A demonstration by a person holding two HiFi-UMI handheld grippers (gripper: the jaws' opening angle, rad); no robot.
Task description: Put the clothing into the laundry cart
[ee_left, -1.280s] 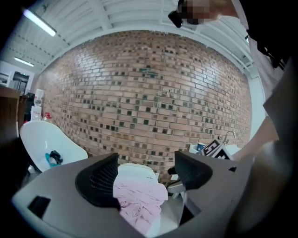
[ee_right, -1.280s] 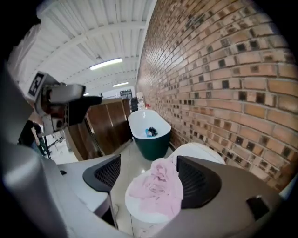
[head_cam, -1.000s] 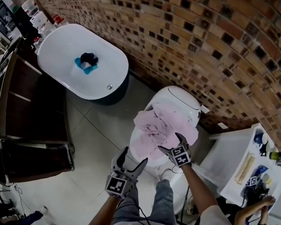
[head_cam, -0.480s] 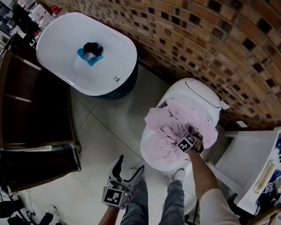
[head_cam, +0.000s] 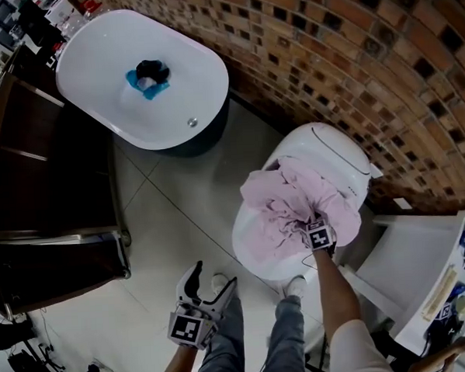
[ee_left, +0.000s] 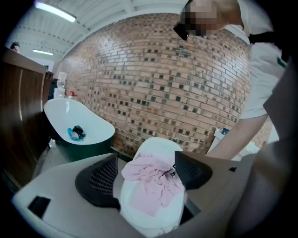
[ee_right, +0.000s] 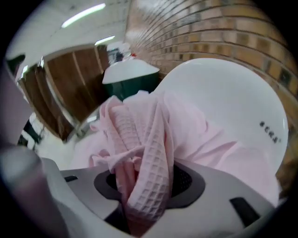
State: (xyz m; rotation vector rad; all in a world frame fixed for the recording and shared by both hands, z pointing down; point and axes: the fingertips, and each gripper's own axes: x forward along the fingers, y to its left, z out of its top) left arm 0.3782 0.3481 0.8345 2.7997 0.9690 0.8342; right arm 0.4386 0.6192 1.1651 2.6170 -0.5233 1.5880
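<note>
Since the earlier frames, the right gripper has descended onto the pink waffle-weave garment on the toilet. Its jaws have just been closing and clamp a fold. The garment lies bunched over the seat, its long axis roughly across the bowl, with the pinched fold rising along the jaws. The left gripper hangs beyond the toilet's front, jaws apart and empty.

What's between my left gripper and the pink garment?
Nothing loose: in the head view only the person's shoe, bare floor tile and the toilet's white rim separate the left gripper from the pink garment.
</note>
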